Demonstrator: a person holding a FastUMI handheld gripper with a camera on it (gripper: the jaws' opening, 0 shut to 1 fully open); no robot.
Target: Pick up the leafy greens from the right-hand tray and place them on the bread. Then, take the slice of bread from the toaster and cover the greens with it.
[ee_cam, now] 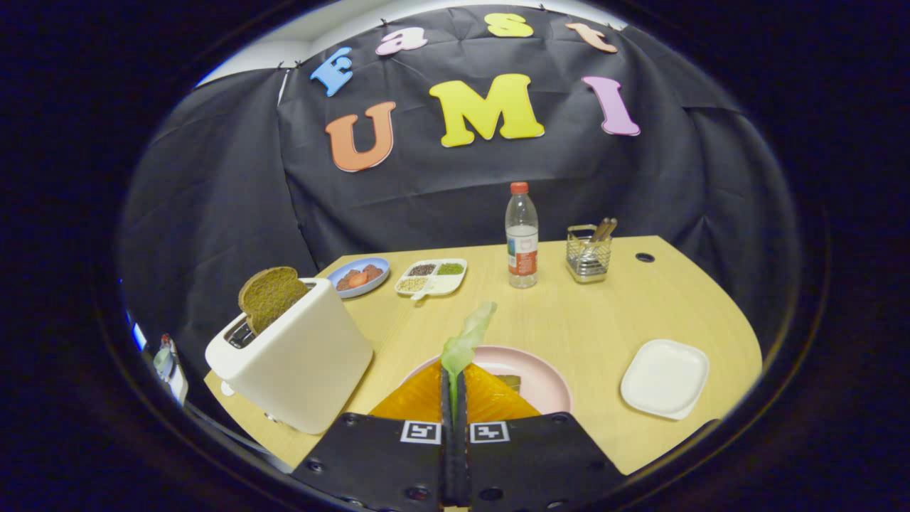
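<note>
My gripper [455, 380] is shut on the leafy greens [467, 338], a pale green leaf that sticks up and forward from between the fingertips. Just below and beyond the fingers lies a pink plate [547, 380] with a piece of bread [509, 382] partly hidden behind the fingers. To the left stands a cream toaster [298, 355] with a brown slice of bread [270, 295] poking out of its slot. Off to the right on the table sits a white tray [665, 377] with nothing on it.
At the back of the wooden table [569, 313] stand a water bottle [522, 238], a wire basket of utensils [589, 252], a divided white dish of seeds [431, 276] and a blue plate of reddish food [359, 276]. A round hole [645, 257] marks the back right.
</note>
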